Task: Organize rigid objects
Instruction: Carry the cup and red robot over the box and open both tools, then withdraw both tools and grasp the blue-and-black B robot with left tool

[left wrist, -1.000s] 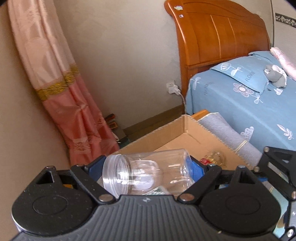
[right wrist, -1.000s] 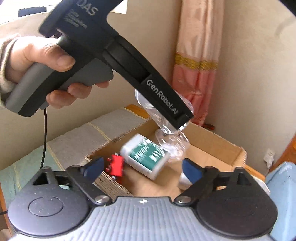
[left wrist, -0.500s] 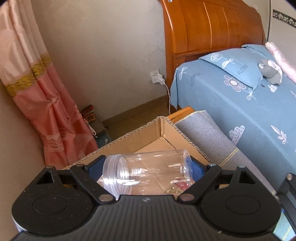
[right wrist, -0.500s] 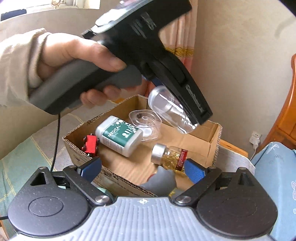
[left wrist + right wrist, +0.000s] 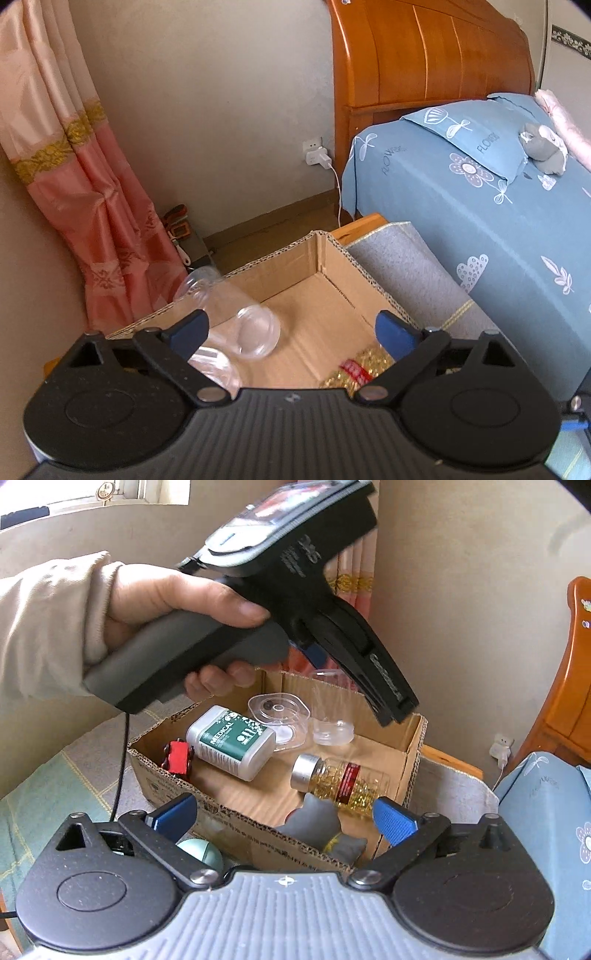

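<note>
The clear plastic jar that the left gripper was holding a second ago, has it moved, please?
Yes. The clear plastic jar has left the open left gripper and now lies tilted in the cardboard box, against its far-left wall.

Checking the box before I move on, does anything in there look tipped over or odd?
Only the clear jar: it sits tilted against the cardboard box wall, free of the open left claw. The pill bottle and white medical bottle lie on their sides.

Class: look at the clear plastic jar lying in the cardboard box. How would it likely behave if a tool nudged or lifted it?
The clear jar looks empty, so it is probably light. It lies tilted against the box wall and is round, so a nudge may well roll it. Its smooth, glossy plastic could slip between the pads.
</note>
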The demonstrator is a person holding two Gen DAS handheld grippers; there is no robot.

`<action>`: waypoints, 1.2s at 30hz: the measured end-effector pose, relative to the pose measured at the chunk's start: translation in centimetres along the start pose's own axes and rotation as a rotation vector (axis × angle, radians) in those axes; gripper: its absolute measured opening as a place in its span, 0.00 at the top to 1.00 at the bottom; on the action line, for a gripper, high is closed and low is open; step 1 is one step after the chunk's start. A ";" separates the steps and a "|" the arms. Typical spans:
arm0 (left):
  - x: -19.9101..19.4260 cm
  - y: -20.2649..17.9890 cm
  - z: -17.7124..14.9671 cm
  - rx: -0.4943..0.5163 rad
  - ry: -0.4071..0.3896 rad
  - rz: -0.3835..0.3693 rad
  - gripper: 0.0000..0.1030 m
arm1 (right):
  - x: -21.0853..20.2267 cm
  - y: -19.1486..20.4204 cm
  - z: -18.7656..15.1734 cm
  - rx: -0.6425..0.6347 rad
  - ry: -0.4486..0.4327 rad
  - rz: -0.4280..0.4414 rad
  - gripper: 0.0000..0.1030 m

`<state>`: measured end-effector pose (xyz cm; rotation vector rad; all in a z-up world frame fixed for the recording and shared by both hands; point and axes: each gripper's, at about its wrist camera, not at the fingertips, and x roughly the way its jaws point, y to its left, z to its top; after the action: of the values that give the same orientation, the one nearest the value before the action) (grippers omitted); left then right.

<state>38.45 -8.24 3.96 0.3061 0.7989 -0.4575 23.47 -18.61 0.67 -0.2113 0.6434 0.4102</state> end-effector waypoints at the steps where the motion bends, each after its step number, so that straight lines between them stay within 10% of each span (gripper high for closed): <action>1: -0.5 0.0 -0.1 0.004 -0.004 0.007 0.06 | -0.2 0.1 -0.1 0.004 0.000 -0.001 0.00; 36: -13.2 -2.7 -15.3 -0.053 -0.036 0.042 0.05 | -4.0 4.4 -10.9 0.262 0.136 -0.199 0.00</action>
<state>19.65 -0.39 3.36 0.2645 0.7673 -0.4012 12.82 -19.32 -5.69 -0.0525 0.7944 0.1182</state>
